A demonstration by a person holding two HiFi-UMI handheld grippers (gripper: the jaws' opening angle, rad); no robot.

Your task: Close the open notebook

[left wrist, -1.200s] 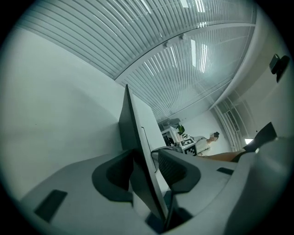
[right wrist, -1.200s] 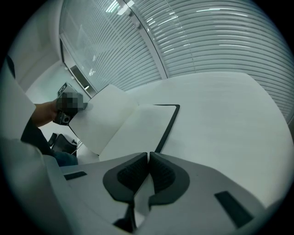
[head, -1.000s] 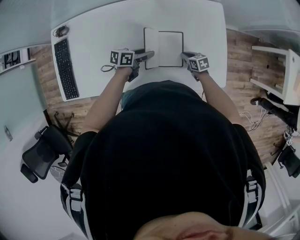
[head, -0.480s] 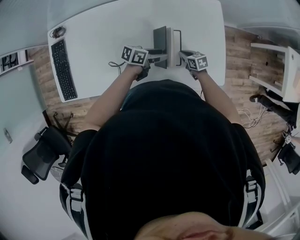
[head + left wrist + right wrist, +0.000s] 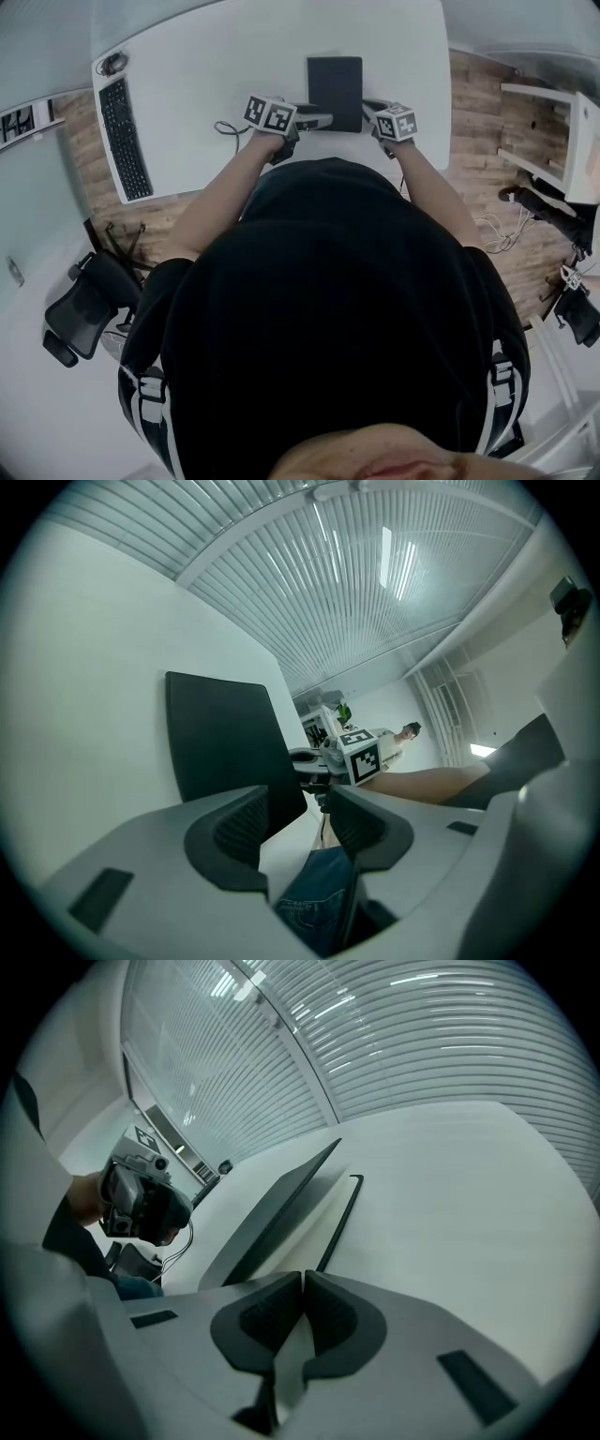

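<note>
So the notebook (image 5: pixel 335 80) runs near-to-far between both; left gripper (image 5: pixel 319 119), jaws just opened and empty, is nearest its left edge, right gripper (image 5: pixel 368 109) clenched shut.

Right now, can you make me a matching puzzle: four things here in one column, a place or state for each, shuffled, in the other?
1 notebook
2 keyboard
3 left hand-held gripper
4 right hand-held gripper

A jaws together
B at the table's left edge
C jaws apart
D dark cover up, between the grippers

Pairs: 1-D, 2-B, 3-C, 4-A.
The left one's jaws have just been opening, nothing between them.
</note>
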